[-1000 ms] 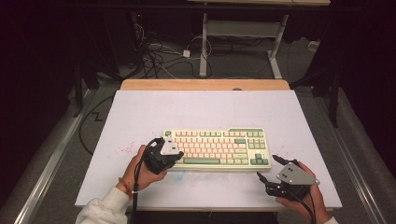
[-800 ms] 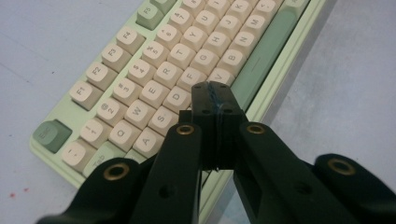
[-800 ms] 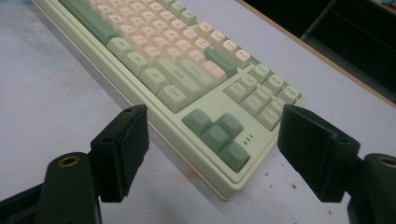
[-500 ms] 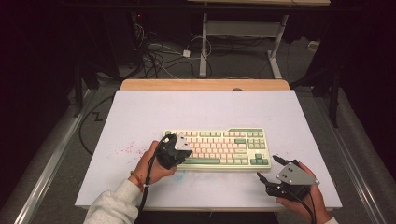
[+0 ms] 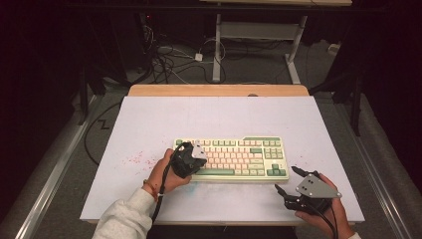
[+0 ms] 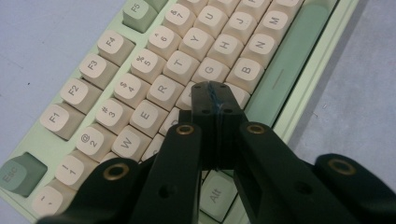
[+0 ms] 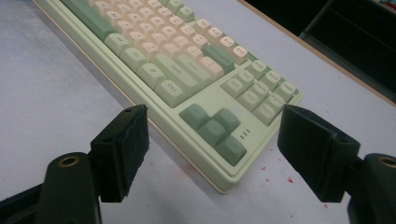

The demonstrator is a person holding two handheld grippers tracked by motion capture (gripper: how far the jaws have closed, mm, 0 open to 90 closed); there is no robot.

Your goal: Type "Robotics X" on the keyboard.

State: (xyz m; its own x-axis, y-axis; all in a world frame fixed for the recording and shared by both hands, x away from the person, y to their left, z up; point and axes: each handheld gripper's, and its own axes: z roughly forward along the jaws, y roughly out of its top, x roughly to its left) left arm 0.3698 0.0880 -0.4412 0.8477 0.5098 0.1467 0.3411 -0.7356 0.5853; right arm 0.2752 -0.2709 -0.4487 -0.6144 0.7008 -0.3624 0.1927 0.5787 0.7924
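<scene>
1. White bench (image 5: 149, 124) carries the keyboard (image 5: 249, 157) near its front edge.
2. My left hand-held gripper (image 6: 216, 95), jaws closed and empty, sits over the keyboard's letter keys.
3. My right hand-held gripper (image 7: 212, 149), jaws apart, rests just beside the keyboard's arrow-key corner.

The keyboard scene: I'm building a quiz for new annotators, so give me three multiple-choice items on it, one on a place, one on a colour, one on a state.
1. Where do the left gripper's tips sit?
A. over the letter keys near the space bar
B. over the arrow keys
C. off the keyboard

2. What colour is the space bar?
A. red
B. green
C. black

3. How do the right gripper's jaws stand?
A. shut on a cable
B. shut on nothing
C. wide open

Answers:
1 A: in the left gripper view the tips lie by G and B on the keyboard.
2 B: it is the same green as the Esc key.
3 C: the right gripper view shows the keyboard's corner between the parted jaws.
</scene>
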